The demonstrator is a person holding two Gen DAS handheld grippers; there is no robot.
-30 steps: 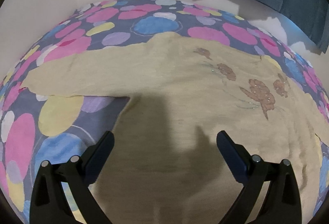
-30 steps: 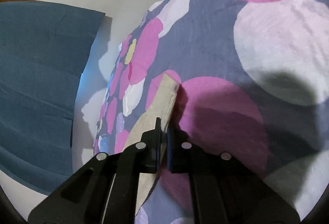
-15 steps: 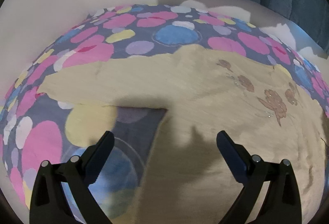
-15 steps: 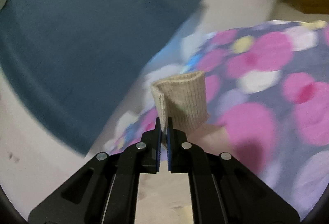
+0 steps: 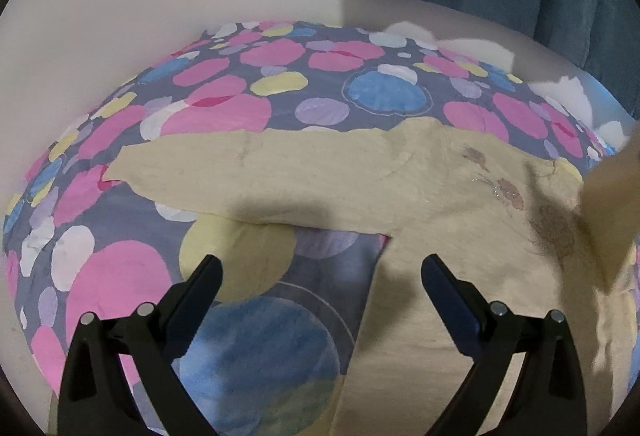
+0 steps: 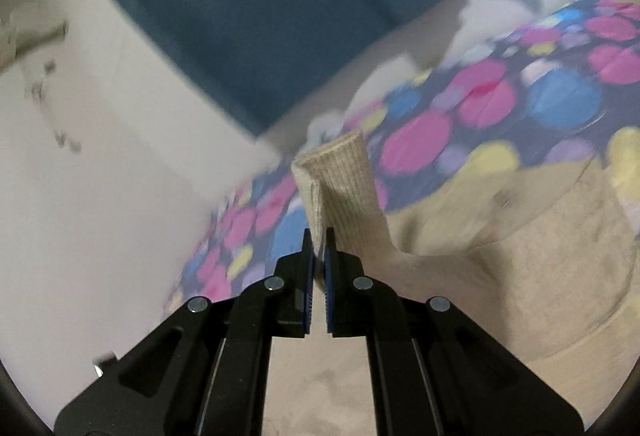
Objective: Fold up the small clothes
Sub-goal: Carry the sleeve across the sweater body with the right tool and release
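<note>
Lifted clear of the bedspread since a second ago, the ribbed cuff (image 6: 340, 191) now stands up in front of the right gripper (image 6: 319, 248), where earlier it lay flat on the cloth. That gripper's jaws are pinched tight on the cuff's edge, and the sleeve trails from the cuff down and to the right onto the body of the beige sweater (image 6: 540, 276). Behind it the view is smeared with motion: a blur of the dotted bedspread (image 6: 500, 95), a pale wall (image 6: 100, 195) and a dark teal curtain (image 6: 240, 15).

The left gripper (image 5: 320, 276) hangs with its jaws spread wide and nothing between them, above the spot where the sweater's side edge meets the bedspread (image 5: 240, 115). The sweater (image 5: 460, 236) lies spread flat, one sleeve (image 5: 260, 171) stretched out to the left across the pink, blue and yellow dots. Brown embroidered flowers (image 5: 508, 191) show on its chest. At the right edge of the left wrist view, the raised sleeve (image 5: 612, 203) crosses over the sweater's body.
</note>
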